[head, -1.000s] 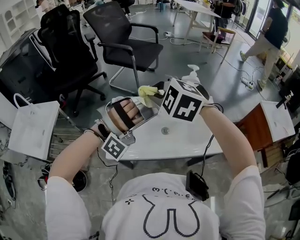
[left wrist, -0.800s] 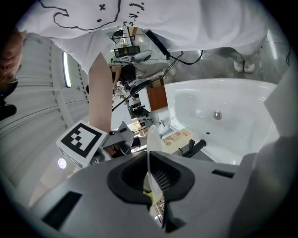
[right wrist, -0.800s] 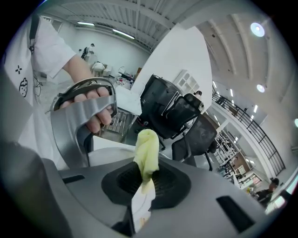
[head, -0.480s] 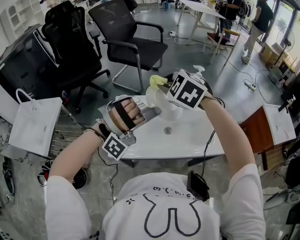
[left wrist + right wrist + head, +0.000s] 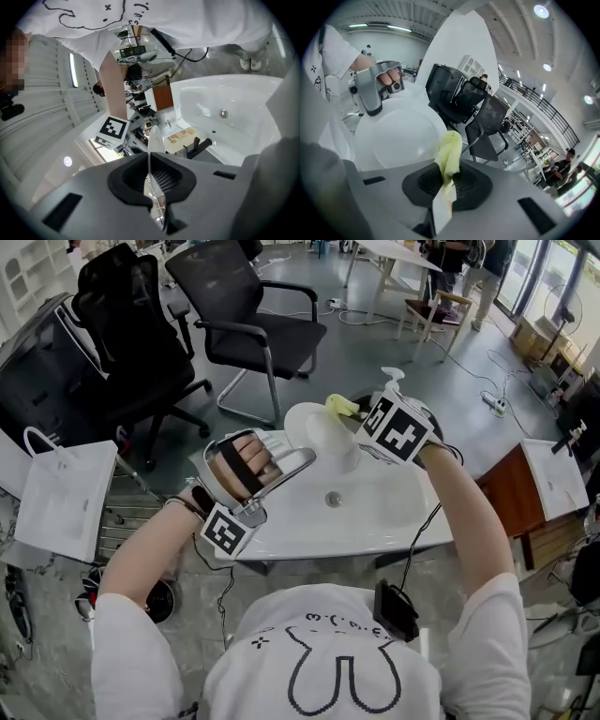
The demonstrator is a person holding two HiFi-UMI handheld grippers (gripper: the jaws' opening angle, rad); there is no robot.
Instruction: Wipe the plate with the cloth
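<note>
Plate: the white plate (image 5: 314,432) is held up above the basin (image 5: 384,514). It is tilted so that its face looks toward the right gripper, and one rim is caught by the left gripper.
Cloth: the yellow cloth (image 5: 449,154) sticks out of the right gripper as a bunched tuft. It sits at the plate's far right rim; whether it presses on the surface there cannot be told.
Left gripper: the left gripper (image 5: 157,183) has its jaws pressed together on the thin rim of the plate, which shows edge-on between the pads.
Right gripper: the right gripper (image 5: 446,187) pinches the cloth together with its white tag.
Change: a second ago the right gripper covered most of the plate, with the cloth near the left gripper. Now both sit to the right and the plate's face shows bare. The plate has hardly shifted.
Meaning: probably one stroke across the face has just reached the rim; more passes likely remain.
Surroundings: a pump bottle (image 5: 391,381) stands behind the basin, with office chairs (image 5: 253,320) on the grey floor beyond.
</note>
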